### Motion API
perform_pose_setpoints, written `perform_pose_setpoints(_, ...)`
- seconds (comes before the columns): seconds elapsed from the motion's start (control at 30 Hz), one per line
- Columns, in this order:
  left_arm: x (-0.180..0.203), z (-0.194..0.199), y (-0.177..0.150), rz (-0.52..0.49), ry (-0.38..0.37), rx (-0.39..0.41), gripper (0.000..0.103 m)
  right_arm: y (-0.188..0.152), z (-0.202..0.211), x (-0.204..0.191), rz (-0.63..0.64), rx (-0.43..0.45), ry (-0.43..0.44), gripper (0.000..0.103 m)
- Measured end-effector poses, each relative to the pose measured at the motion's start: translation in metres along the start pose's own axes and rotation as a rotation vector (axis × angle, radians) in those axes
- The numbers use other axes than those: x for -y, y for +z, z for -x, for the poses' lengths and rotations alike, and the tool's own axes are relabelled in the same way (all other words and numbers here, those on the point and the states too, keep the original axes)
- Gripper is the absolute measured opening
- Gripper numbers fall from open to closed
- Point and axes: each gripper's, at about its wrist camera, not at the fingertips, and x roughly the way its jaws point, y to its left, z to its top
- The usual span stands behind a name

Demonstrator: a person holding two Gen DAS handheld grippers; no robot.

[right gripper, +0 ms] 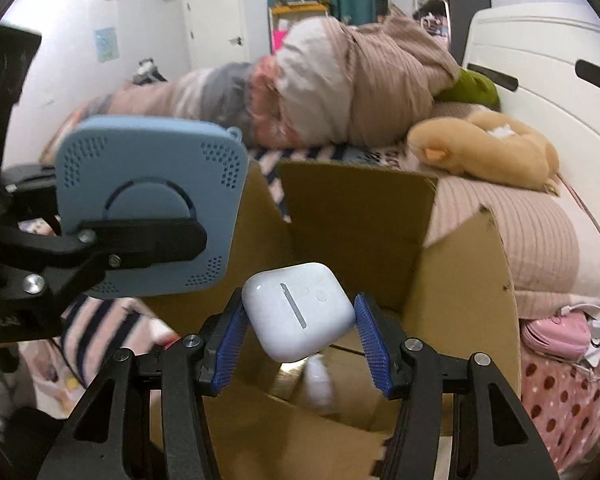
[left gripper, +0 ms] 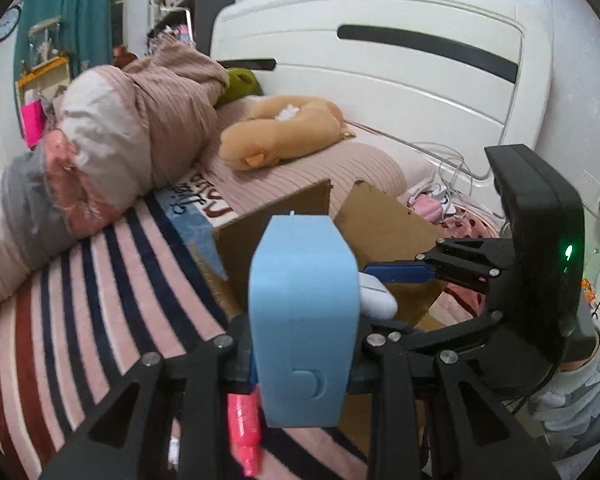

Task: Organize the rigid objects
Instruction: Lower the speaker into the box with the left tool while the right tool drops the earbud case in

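Note:
My left gripper [left gripper: 304,360] is shut on a flat light-blue device [left gripper: 304,320], which appears edge-on in the left wrist view. In the right wrist view the blue device [right gripper: 152,200] shows its perforated face, held at the left above the box's left side. My right gripper [right gripper: 300,336] is shut on a white rounded case [right gripper: 300,316], with the blue pads [right gripper: 228,340] pressing on both of its sides. It hangs over the open cardboard box [right gripper: 472,280]. A blurred white object [right gripper: 320,384] lies inside the box. From the left wrist the white case [left gripper: 378,298] peeks out behind the device.
The cardboard box [left gripper: 384,220] stands on a bed with a striped blanket [left gripper: 100,300]. A rolled quilt [right gripper: 360,80] and a tan plush toy [right gripper: 488,148] lie behind it, with the white headboard [left gripper: 400,80] beyond. A pink object [left gripper: 242,428] shows below my left gripper. Cables and pink items [right gripper: 560,332] sit to the right.

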Motion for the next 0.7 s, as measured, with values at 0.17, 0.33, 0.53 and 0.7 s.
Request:
perform_pose_setpoints(0.17, 0.005, -0.023, 0.005, -0.025, -0.010, -0.038, 0.026, -0.004, -0.013, 0.011, -0.015, -0.030, -0.010, 0.050)
perform_pose_setpoints(0.33, 0.008, -0.032, 0.007, -0.041, -0.002, -0.048, 0.027, -0.005, -0.018, 0.014, -0.018, -0.060, -0.036, 0.051)
perform_pose_setpoints(0.53, 0.004, -0.016, 0.006, -0.036, 0.011, -0.019, 0.044, -0.006, -0.012, 0.009, -0.008, -0.067, -0.054, 0.058)
perform_pose_setpoints(0.7, 0.000, 0.012, 0.003, -0.031, 0.045, 0.033, 0.060, -0.003, 0.007, 0.002, -0.006, -0.035, -0.067, 0.063)
